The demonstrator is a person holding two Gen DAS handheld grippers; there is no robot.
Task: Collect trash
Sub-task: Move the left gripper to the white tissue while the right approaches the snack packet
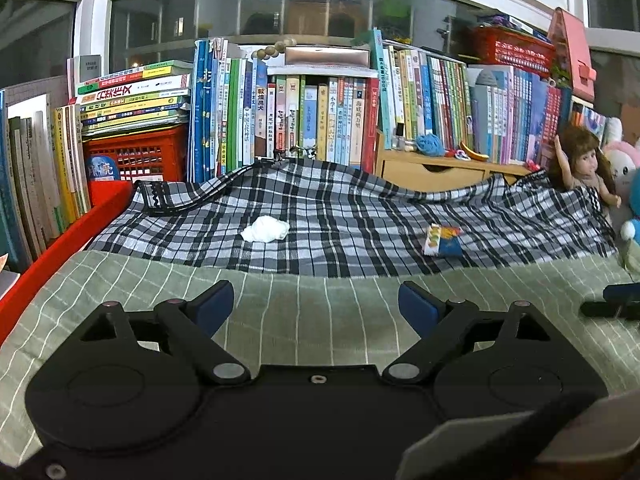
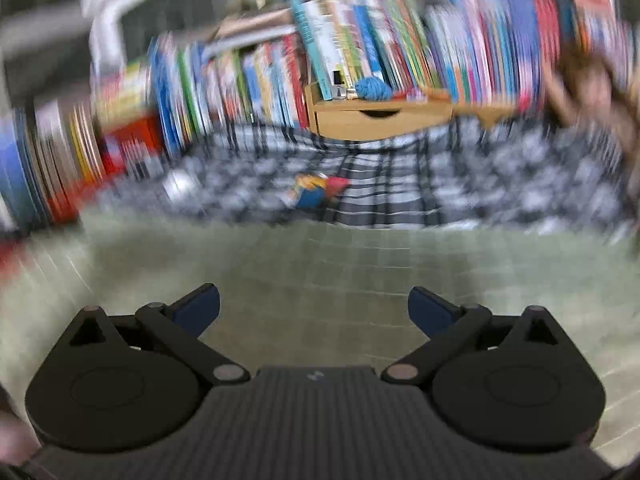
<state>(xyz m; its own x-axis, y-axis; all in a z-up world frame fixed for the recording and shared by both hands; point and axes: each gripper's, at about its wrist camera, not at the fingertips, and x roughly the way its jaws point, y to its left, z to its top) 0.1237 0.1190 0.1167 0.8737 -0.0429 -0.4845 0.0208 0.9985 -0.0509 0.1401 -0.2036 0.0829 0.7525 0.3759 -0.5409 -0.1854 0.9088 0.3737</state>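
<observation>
A crumpled white tissue [image 1: 265, 229] lies on the black-and-white plaid cloth [image 1: 340, 216], left of centre. A colourful snack wrapper [image 1: 442, 239] lies on the same cloth to the right; the blurred right wrist view shows that wrapper [image 2: 314, 192] ahead of centre. My left gripper [image 1: 316, 304] hovers open over the green striped sheet [image 1: 312, 312], short of both pieces, nothing between its blue pads. My right gripper [image 2: 314, 308] is open too, empty, also over the green sheet [image 2: 320, 264]. Its tip [image 1: 616, 300] shows at the right edge of the left wrist view.
Rows of books [image 1: 320, 116] and a red crate [image 1: 136, 156] line the back. A wooden drawer unit [image 1: 440, 170] with blue yarn [image 1: 430, 145] stands behind the cloth. A doll [image 1: 584, 168] and plush toys [image 1: 622, 168] sit at right. A red edge [image 1: 60, 248] runs along the left.
</observation>
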